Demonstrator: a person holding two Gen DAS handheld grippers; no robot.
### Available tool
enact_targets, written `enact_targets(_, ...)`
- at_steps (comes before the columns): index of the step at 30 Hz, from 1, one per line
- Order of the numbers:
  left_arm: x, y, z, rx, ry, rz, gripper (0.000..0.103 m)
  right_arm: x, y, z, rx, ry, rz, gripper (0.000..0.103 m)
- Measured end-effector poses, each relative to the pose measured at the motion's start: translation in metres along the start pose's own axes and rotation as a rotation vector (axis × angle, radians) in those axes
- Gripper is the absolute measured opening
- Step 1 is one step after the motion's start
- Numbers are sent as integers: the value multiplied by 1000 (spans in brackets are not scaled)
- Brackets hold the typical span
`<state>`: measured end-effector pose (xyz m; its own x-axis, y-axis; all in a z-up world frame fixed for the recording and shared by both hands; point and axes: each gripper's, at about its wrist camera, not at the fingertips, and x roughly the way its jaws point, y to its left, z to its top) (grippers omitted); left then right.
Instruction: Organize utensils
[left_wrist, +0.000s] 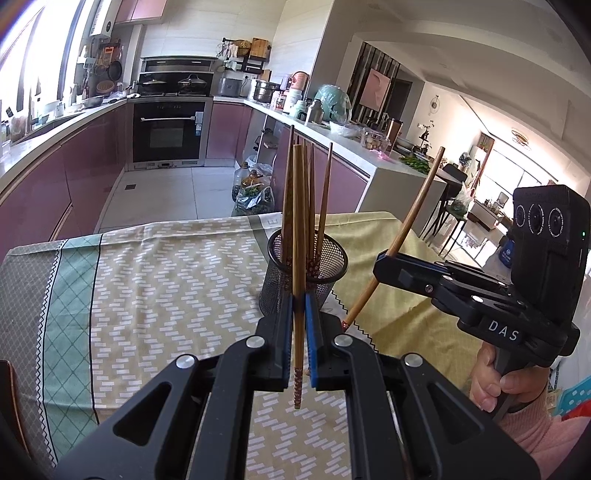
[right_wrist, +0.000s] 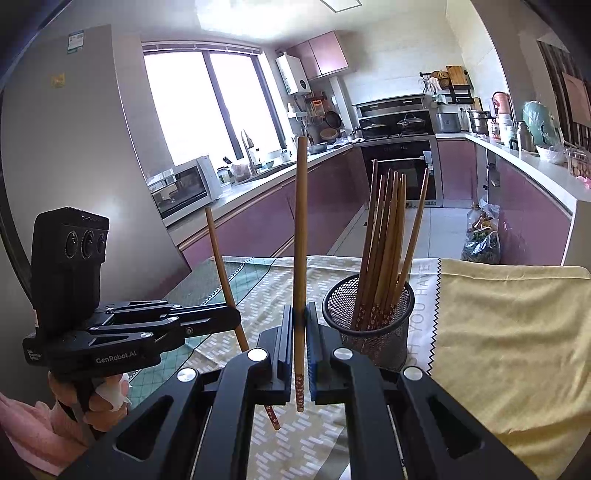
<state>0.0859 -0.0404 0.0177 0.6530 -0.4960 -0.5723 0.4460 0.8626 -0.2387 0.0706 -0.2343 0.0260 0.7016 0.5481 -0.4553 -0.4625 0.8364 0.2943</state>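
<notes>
Both grippers pinch one chopstick each beside the mesh cup (left_wrist: 303, 273).

Left gripper (left_wrist: 299, 314) grips its upright chopstick (left_wrist: 298, 221) just before the cup; right gripper (right_wrist: 300, 321) clamps another chopstick (right_wrist: 301, 240) left of it.

Both wrist views forward, sharing mesh cup (left_wrist: 306, 266)

The left gripper (left_wrist: 299, 314) points forward and level, its blue-padded jaws drawn close together and clamped on a chopstick (left_wrist: 298, 258) that stands upright between them. The right gripper (right_wrist: 300, 325) is posed the same way, jaws pinched on another upright chopstick (right_wrist: 301, 240). The two grippers sit side by side, near each other. A hand (left_wrist: 495, 384) in a pink sleeve grasps the right gripper's handle.
</notes>
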Motion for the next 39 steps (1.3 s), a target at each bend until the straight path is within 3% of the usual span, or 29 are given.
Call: enact_targets(39, 1, -9, 15, 29, -16, 4, 7, 0, -3, 7, -4, -10, -5, 6)
